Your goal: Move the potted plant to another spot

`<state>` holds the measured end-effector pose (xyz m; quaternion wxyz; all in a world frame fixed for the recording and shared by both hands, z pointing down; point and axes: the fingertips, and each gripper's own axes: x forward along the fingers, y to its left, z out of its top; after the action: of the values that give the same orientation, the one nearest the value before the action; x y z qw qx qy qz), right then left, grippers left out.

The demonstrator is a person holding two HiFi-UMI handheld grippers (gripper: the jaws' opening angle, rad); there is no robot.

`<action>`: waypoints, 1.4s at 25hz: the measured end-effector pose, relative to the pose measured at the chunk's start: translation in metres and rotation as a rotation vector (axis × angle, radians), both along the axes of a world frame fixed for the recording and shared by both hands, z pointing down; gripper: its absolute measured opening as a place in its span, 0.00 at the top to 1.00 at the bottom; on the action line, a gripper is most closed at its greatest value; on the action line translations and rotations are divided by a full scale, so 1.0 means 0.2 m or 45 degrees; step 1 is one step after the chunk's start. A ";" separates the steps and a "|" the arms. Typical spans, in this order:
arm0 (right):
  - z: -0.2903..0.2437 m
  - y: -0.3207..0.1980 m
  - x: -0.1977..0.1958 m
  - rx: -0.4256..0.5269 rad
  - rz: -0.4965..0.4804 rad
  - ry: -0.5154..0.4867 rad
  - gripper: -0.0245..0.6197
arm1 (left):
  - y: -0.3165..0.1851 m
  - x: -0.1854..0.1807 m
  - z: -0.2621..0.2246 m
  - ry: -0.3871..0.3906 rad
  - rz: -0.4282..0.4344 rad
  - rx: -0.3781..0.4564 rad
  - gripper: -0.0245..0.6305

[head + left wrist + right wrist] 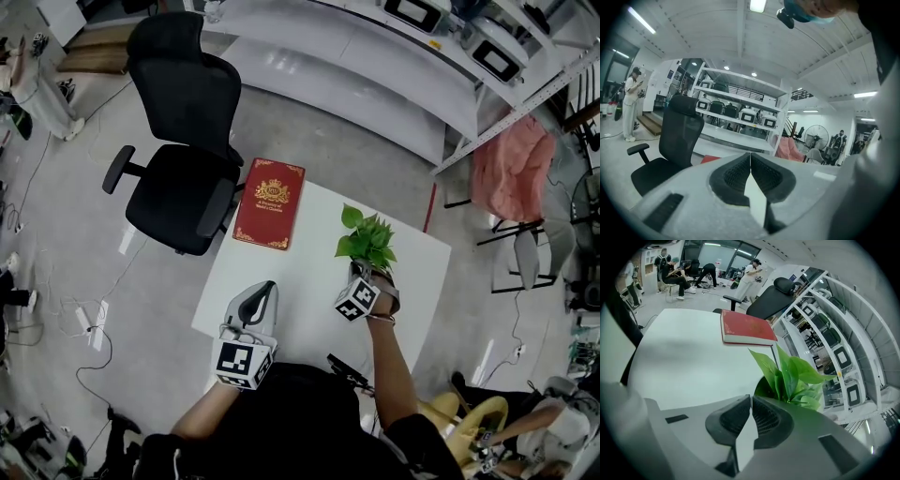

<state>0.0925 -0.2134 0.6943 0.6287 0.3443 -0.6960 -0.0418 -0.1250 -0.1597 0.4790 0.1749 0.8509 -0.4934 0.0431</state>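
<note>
A black office chair (183, 141) is seen at the left of the head view, beside a white surface (300, 267) on whose far left corner a red hardback book (269, 202) is laid. The left hand-held gripper (266, 289) is held over the near left part. Its own view shows it (750, 157) clenched on nothing and aimed at the chair (677, 136) and white shelving (740, 112). A pedestal fan (814, 138) is shown in that view alone.

The potted plant (366, 239) is found at the right of the surface, well apart from the book. Its pot is hidden in the head view beneath the right hand-held gripper (360, 279). Only the right gripper view shows this gripper (751, 398) pinched on the pot's near rim, with green leaves (787, 376) rising just beyond and the book (746, 328) farther off.
</note>
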 end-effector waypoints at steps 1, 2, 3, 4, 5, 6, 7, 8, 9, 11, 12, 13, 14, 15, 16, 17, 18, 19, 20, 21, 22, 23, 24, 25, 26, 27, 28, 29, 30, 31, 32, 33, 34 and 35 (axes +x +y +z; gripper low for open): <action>0.00 -0.02 -0.04 0.001 -0.009 0.000 0.94 | -0.01 -0.03 0.00 -0.001 -0.004 0.000 0.93; 0.01 -0.03 -0.08 0.001 -0.018 -0.001 0.94 | -0.02 -0.06 0.01 -0.001 -0.008 0.001 0.93; 0.01 -0.05 -0.12 0.002 -0.027 -0.002 0.94 | -0.03 -0.08 0.01 -0.001 -0.011 0.000 0.93; 0.01 -0.06 -0.16 0.002 -0.036 -0.003 0.94 | -0.04 -0.11 0.02 0.000 -0.013 -0.001 0.93; 0.01 -0.08 -0.20 0.001 -0.044 -0.004 0.94 | -0.05 -0.14 0.02 0.001 -0.016 -0.003 0.93; 0.01 -0.09 -0.24 0.000 -0.053 -0.006 0.94 | -0.06 -0.17 0.02 0.002 -0.018 -0.005 0.93; 0.01 -0.11 -0.27 -0.002 -0.061 -0.008 0.94 | -0.07 -0.19 0.03 0.003 -0.020 -0.008 0.93; 0.01 -0.12 -0.31 -0.005 -0.068 -0.010 0.94 | -0.09 -0.22 0.03 0.006 -0.023 -0.011 0.93; 0.01 -0.13 -0.34 -0.009 -0.075 -0.011 0.94 | -0.10 -0.24 0.04 0.008 -0.025 -0.014 0.93; 0.03 -0.16 -0.41 -0.019 -0.089 -0.013 0.94 | -0.13 -0.28 0.06 0.011 -0.026 -0.017 0.93; 0.04 -0.17 -0.44 -0.020 -0.097 -0.013 0.94 | -0.14 -0.30 0.07 0.011 -0.025 -0.016 0.93; 0.05 -0.18 -0.46 -0.019 -0.105 -0.012 0.94 | -0.15 -0.32 0.07 0.011 -0.023 -0.015 0.93; 0.06 -0.19 -0.49 -0.020 -0.112 -0.010 0.94 | -0.16 -0.33 0.08 0.010 -0.024 -0.016 0.93; 0.06 -0.20 -0.51 -0.024 -0.117 -0.008 0.94 | -0.17 -0.34 0.09 0.008 -0.025 -0.017 0.93; 0.07 -0.21 -0.52 -0.027 -0.122 -0.004 0.94 | -0.18 -0.36 0.09 0.005 -0.024 -0.017 0.93; 0.08 -0.22 -0.54 -0.031 -0.127 0.000 0.94 | -0.19 -0.37 0.10 0.002 -0.024 -0.018 0.93; 0.08 -0.23 -0.56 -0.035 -0.133 0.002 0.94 | -0.20 -0.38 0.10 0.001 -0.026 -0.021 0.93; 0.08 -0.23 -0.58 -0.039 -0.138 0.002 0.94 | -0.21 -0.40 0.11 0.002 -0.028 -0.023 0.93; 0.09 -0.24 -0.59 -0.044 -0.141 0.003 0.94 | -0.22 -0.41 0.11 0.002 -0.028 -0.024 0.93; 0.09 -0.24 -0.60 -0.049 -0.145 0.006 0.94 | -0.23 -0.42 0.11 0.002 -0.028 -0.026 0.93; 0.10 -0.25 -0.61 -0.054 -0.149 0.013 0.94 | -0.24 -0.43 0.11 0.004 -0.028 -0.029 0.93; 0.10 -0.25 -0.62 -0.056 -0.153 0.019 0.94 | -0.24 -0.44 0.12 0.006 -0.028 -0.032 0.93; 0.10 -0.26 -0.63 -0.058 -0.155 0.023 0.94 | -0.25 -0.45 0.12 0.006 -0.026 -0.033 0.93; 0.11 -0.26 -0.64 -0.060 -0.157 0.026 0.94 | -0.26 -0.45 0.13 0.006 -0.022 -0.032 0.93; 0.12 -0.26 -0.64 -0.063 -0.159 0.026 0.94 | -0.27 -0.46 0.13 0.005 -0.019 -0.032 0.93; 0.12 -0.26 -0.65 -0.068 -0.161 0.026 0.94 | -0.27 -0.46 0.13 0.004 -0.016 -0.031 0.93; 0.13 -0.26 -0.66 -0.073 -0.163 0.027 0.94 | -0.28 -0.47 0.13 0.003 -0.013 -0.032 0.93; 0.13 -0.26 -0.66 -0.078 -0.166 0.032 0.94 | -0.28 -0.47 0.13 0.003 -0.011 -0.032 0.93; 0.14 -0.26 -0.67 -0.082 -0.170 0.038 0.94 | -0.28 -0.47 0.13 0.004 -0.011 -0.034 0.93; 0.14 -0.25 -0.67 -0.086 -0.175 0.044 0.94 | -0.28 -0.48 0.13 0.006 -0.012 -0.036 0.93; 0.14 -0.25 -0.67 -0.087 -0.179 0.050 0.94 | -0.28 -0.48 0.13 0.008 -0.013 -0.039 0.93; 0.15 -0.25 -0.67 -0.087 -0.180 0.055 0.94 | -0.28 -0.48 0.13 0.009 -0.014 -0.040 0.93; 0.16 -0.25 -0.66 -0.086 -0.179 0.059 0.94 | -0.28 -0.48 0.13 0.010 -0.014 -0.041 0.93; 0.16 -0.25 -0.66 -0.084 -0.177 0.062 0.94 | -0.27 -0.48 0.13 0.011 -0.015 -0.043 0.93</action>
<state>-0.0396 -0.2628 0.7267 0.6520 0.2730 -0.7038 -0.0707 -0.2212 -0.2144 0.5059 0.1916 0.8451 -0.4970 0.0467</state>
